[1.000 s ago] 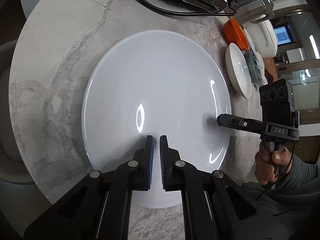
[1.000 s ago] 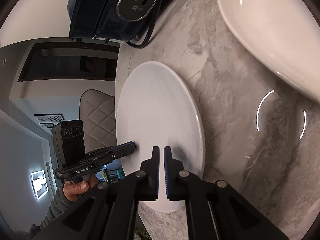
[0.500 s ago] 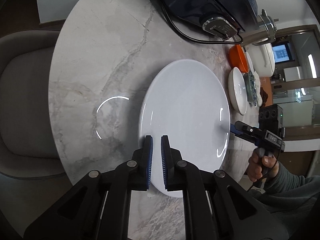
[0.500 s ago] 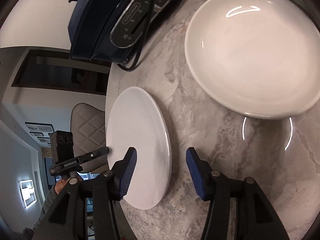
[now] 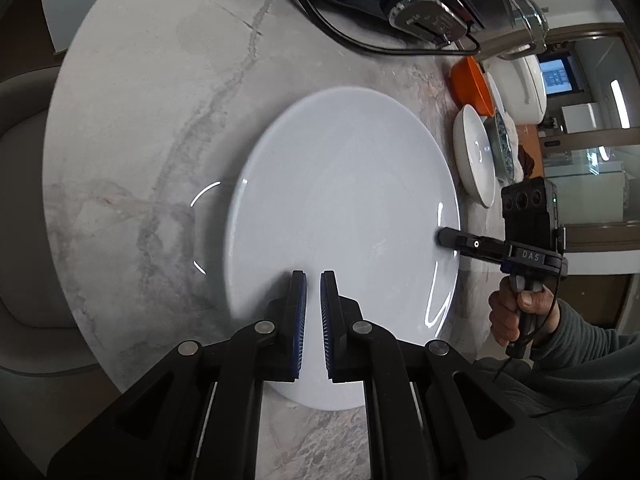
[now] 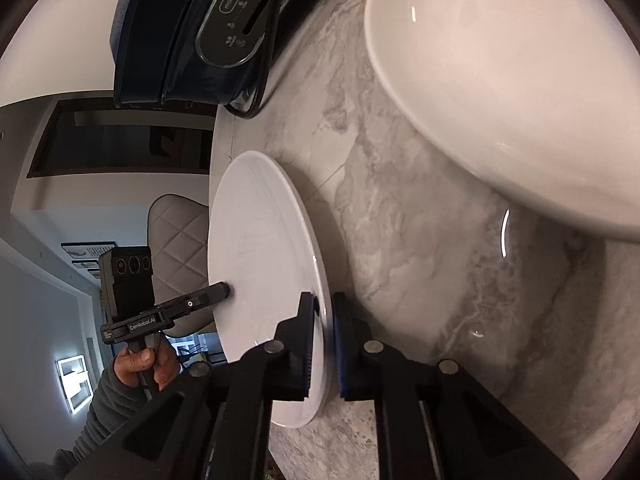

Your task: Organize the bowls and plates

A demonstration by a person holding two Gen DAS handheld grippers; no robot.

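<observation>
The right hand-held gripper [image 6: 323,344] clamps the white plate's [image 6: 260,272] rim (its far edge meets the left hand-held gripper [image 6: 224,291]).

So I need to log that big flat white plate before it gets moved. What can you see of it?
The flat white plate is large, round, glossy and plain, ceramic by its look, nearly rimless and empty. It sits over the marble table, near its edge; the right wrist view suggests it is tilted or lifted. The left gripper is closed on its near edge, and the right gripper pinches its rim on the opposite side. A white bowl stands apart, beyond it.
</observation>
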